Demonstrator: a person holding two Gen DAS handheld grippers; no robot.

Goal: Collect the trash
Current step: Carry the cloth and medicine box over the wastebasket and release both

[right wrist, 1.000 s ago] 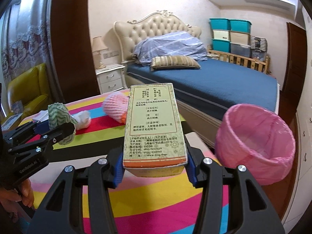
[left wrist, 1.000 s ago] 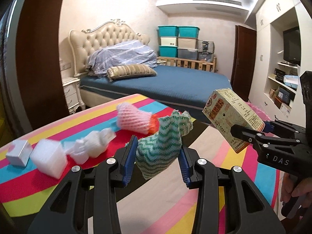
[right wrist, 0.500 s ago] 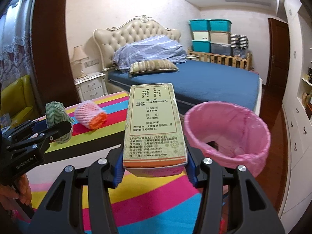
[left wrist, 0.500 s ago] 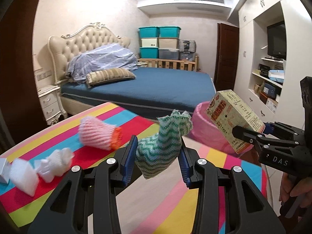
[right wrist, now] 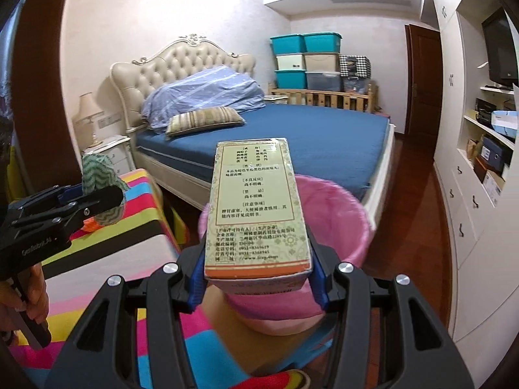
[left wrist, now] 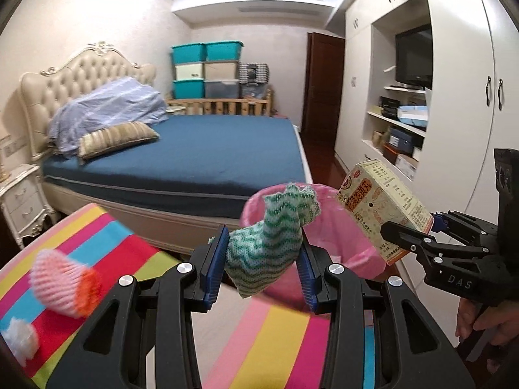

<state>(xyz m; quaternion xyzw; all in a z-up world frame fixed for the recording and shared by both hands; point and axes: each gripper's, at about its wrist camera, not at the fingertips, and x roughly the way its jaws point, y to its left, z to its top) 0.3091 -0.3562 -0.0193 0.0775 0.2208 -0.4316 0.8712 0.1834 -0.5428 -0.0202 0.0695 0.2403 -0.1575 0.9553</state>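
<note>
A crumpled green-and-white zigzag cloth (left wrist: pixel 264 246) is clamped between the blue pads of the left gripper (left wrist: pixel 261 261), its jaws drawn in tight on the soft bundle. A tall yellow printed cardboard box (right wrist: pixel 258 207) is held the same way in the right gripper (right wrist: pixel 258 278), jaws pressed on the two long sides near its base so the rest stands out clear ahead. Both pieces are carried in the air, off the striped multicoloured worktop (left wrist: pixel 269 343), and both are pointed toward the pink-lined round bin (right wrist: pixel 343 214) just past the worktop's edge (the likely drop point, judging by the task). The bin's mouth is seen open, with the box partly over its near rim. A pink foam net sleeve (left wrist: pixel 61 283) and a white crumpled scrap (left wrist: pixel 19 340) are left on the worktop, well apart from the grippers. Between bin and blue bed (left wrist: pixel 201 152) a strip of floor is left free.
</note>
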